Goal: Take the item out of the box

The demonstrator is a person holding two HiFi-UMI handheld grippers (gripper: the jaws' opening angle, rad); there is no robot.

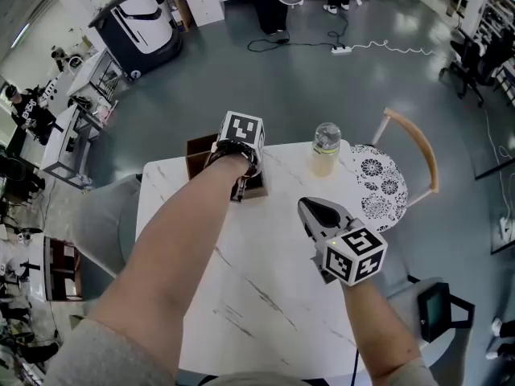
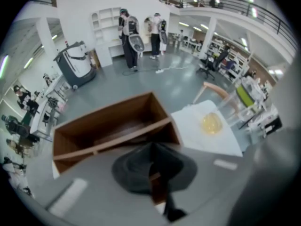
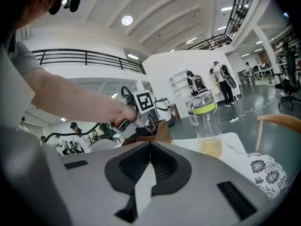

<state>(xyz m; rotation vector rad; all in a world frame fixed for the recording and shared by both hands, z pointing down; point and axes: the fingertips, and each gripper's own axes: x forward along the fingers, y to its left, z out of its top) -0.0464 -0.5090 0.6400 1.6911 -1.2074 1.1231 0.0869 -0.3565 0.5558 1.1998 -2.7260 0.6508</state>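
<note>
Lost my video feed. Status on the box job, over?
Left gripper jaws shut, down at the brown box. Right gripper jaws shut, empty, above the table. Its visible compartment looks empty. Bottle stands clear.

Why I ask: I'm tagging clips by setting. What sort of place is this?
Probably a big open robotics lab or workshop hall: a railing runs along an upper level, a large machine stands on the grey floor, and people stand about with equipment.

Left arm (image 1: 181, 236) stretched forward, left gripper (image 1: 240, 191) pointing steeply down, fingers (image 2: 134, 169) together, right gripper (image 1: 309, 208) near level, closed
</note>
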